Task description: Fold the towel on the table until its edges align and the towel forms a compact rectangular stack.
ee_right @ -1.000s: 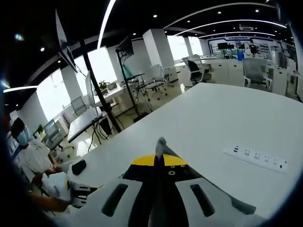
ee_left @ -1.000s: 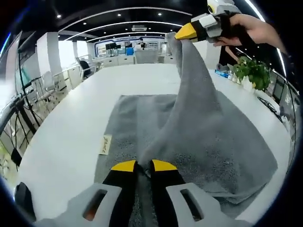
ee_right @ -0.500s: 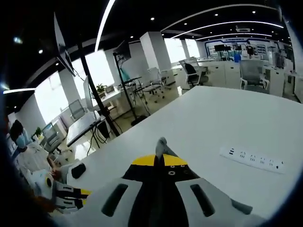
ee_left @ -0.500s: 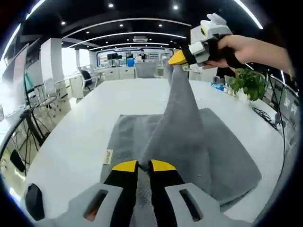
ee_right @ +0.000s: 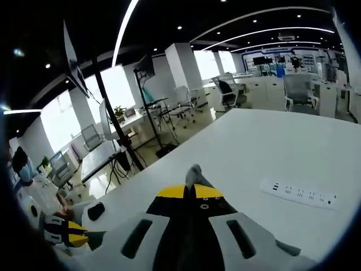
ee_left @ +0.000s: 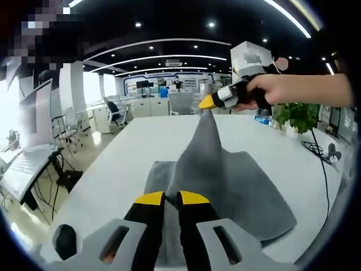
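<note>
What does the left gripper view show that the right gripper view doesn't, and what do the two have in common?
Left gripper view: the grey towel spread on the table, lifted into a ridge between the left claw and the right claw, a hand holding that far claw, and a potted plant.

Right gripper view: a white power strip on the table, and a tripod stand beyond the table's edge.

Both: the white table, the open office behind it, and a shut yellow-tipped claw pinching towel cloth.

Plain grey towel (ee_left: 237, 192), white table (ee_left: 130, 152)
</note>
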A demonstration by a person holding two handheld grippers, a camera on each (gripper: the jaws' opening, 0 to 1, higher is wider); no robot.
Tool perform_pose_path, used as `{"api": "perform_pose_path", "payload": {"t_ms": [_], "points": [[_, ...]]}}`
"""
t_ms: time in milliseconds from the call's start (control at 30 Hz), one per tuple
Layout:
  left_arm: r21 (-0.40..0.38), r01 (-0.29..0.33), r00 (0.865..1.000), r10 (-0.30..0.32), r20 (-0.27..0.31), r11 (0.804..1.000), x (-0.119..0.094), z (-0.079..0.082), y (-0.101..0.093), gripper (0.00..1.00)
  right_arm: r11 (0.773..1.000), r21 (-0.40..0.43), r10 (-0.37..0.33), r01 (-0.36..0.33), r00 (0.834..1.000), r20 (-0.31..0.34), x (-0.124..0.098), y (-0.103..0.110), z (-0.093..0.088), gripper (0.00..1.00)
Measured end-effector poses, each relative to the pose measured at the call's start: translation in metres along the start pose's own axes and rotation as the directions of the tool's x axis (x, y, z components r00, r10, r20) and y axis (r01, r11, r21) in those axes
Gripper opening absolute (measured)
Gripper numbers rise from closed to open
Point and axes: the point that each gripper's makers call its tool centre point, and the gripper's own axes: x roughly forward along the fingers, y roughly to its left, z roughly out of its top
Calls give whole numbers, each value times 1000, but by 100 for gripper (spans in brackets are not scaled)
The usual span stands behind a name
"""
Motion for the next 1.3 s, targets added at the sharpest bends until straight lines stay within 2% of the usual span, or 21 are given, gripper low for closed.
{"api": "perform_pose_path", "payload": {"t_ms": [367,667,933,1033,1300], "points": [[11,15,998,-15,66,1000,-23,22,-13,9,999,-32,-15,16,999,47,-9,12,18,1],[8,1,994,-2,112,1000,-38,38,-7,9,999,-50,-6,10,997,75,-12,23,34,1],[-9,-19,996,19,90,1000,-38,29,0,9,998,-55,11,-8,999,49,-1,32,22,1],[-14,-32,996,33,87,999,-37,26,5,9,998,-57,20,-18,999,46,7,33,24,1],[-39,-72,996,73,45,997,-33,6,19,9,998,-64,30,-29,999,24,29,35,15,1]]}}
